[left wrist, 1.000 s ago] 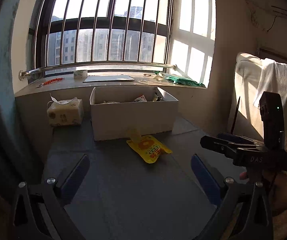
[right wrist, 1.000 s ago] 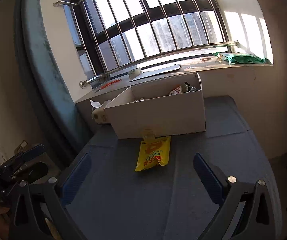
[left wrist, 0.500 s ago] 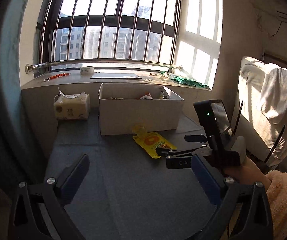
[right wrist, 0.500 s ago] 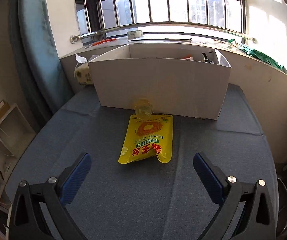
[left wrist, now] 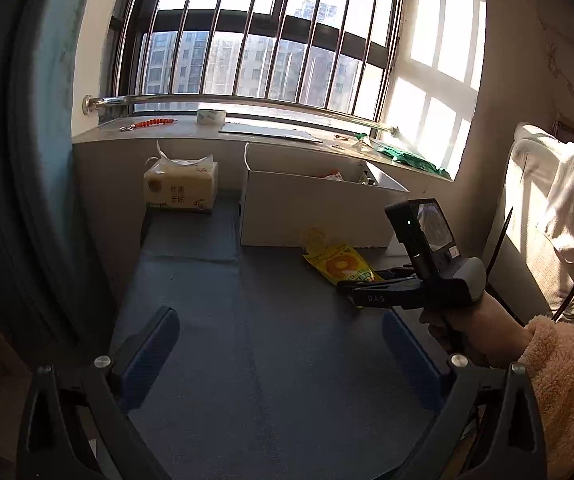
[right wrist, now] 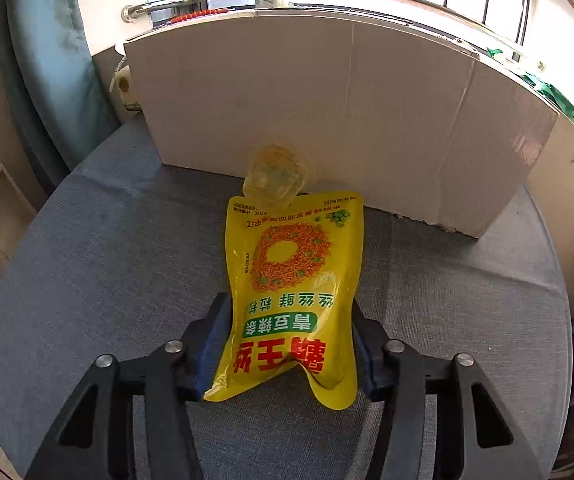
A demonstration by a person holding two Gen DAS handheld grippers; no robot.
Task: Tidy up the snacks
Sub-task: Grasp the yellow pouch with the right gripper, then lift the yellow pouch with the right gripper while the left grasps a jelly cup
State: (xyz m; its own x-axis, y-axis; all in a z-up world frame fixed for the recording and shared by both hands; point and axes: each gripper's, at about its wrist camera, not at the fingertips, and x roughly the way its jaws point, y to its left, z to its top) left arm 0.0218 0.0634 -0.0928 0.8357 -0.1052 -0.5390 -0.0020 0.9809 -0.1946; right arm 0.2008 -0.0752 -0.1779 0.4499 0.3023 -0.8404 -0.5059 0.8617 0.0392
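The yellow snack pouch (right wrist: 293, 300) lies on the desk (right wrist: 107, 280), its far end touching a clear cup (right wrist: 275, 178) at 12 o'clock before the cardboard box (right wrist: 327, 120). Your right gripper (right wrist: 291, 344) squeezes its near end; your left gripper (left wrist: 279, 344) hangs spread wide.

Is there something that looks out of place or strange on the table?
Yes. The yellow snack bag lies outside the white box, and its near end is buckled between the right tool fingers. A small clear cup lies tipped at its far end.
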